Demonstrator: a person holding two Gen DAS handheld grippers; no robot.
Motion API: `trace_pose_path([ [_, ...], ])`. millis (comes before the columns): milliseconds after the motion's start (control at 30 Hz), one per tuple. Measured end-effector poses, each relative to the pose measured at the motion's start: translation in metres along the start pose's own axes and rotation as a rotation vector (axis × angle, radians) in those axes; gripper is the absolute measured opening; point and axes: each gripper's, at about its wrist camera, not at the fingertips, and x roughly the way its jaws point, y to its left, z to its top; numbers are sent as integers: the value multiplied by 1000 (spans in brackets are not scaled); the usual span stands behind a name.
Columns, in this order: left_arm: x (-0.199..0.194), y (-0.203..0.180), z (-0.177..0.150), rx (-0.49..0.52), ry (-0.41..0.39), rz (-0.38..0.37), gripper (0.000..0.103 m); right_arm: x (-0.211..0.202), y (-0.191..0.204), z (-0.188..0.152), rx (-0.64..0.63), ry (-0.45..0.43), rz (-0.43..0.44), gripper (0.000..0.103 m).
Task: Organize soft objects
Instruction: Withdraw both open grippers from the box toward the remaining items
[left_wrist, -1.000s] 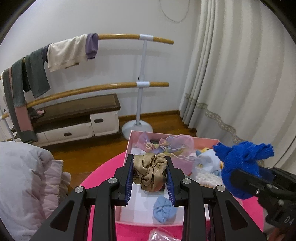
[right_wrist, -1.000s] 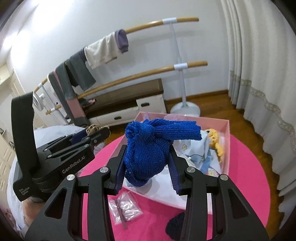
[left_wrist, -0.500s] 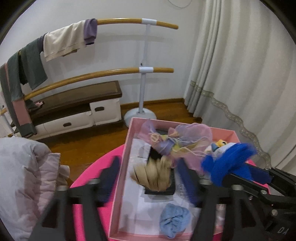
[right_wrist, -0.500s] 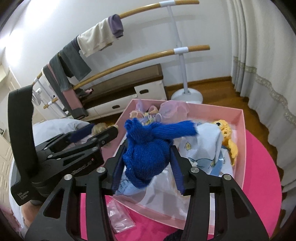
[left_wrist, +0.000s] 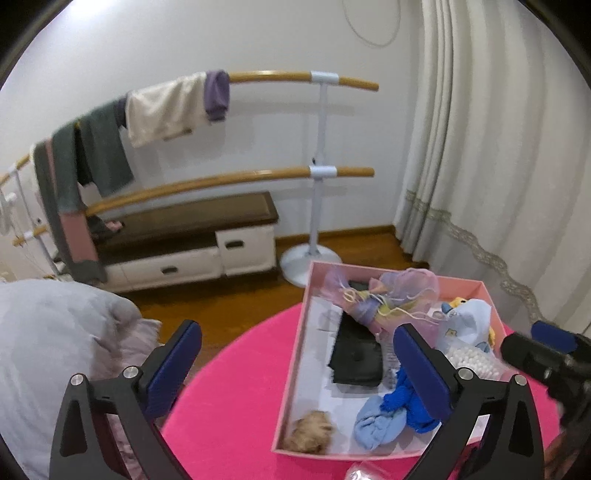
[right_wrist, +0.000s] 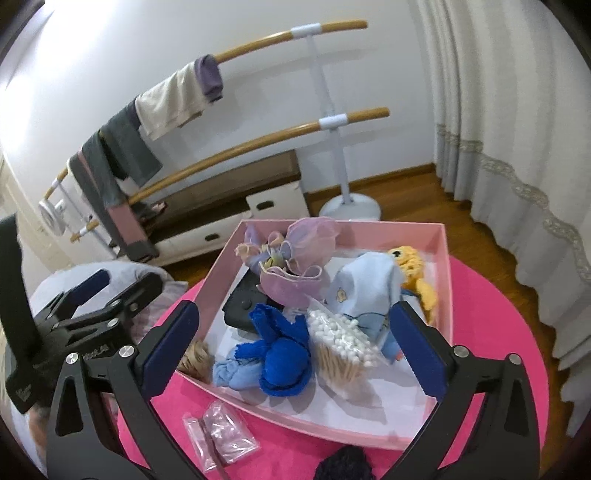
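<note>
A pink box (left_wrist: 291, 376) (right_wrist: 445, 266) stands on a round pink table (left_wrist: 229, 398). In it lie a tan scrunchie (left_wrist: 310, 435) (right_wrist: 194, 356), a blue knitted piece (right_wrist: 284, 360) (left_wrist: 402, 402), a light blue scrunchie (left_wrist: 375, 424) (right_wrist: 231, 373), a pale blue plush (right_wrist: 365, 291), a yellow knitted toy (right_wrist: 413, 269), a lilac gauze bundle (right_wrist: 295, 254), a black pouch (left_wrist: 356, 358) and a bag of cotton swabs (right_wrist: 343, 339). My left gripper (left_wrist: 299, 363) is open and empty, left of the box. My right gripper (right_wrist: 295, 332) is open and empty above the box's near side.
A small clear plastic bag (right_wrist: 221, 432) and a dark knitted thing (right_wrist: 343, 465) lie on the table in front of the box. A grey quilt (left_wrist: 48, 354) is at the left. A barre with hung clothes (left_wrist: 166, 107), a low bench (left_wrist: 192, 236) and curtains (left_wrist: 491, 147) stand behind.
Both grippers have opened. The tan scrunchie dropped from the left gripper and the blue knitted piece from the right one; both now lie in the box. The left gripper moved left.
</note>
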Motion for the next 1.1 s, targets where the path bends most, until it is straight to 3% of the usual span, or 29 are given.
trace_pose_path([
  [200,-39,-3,-29,15,-37,10,103,-35,6,-15,17,-50,-22,103],
  [333,-92,4,-69,8,-57,0,103,-60,12,-30,12,-76,-32,103],
  [733,-223,12,-134,33,-120,-8,103,-144,25,-81,12,-181,-76,103],
  [1100,-309,6,-183,41,-101,-28,103,-202,26,-141,2,-229,-168,103],
])
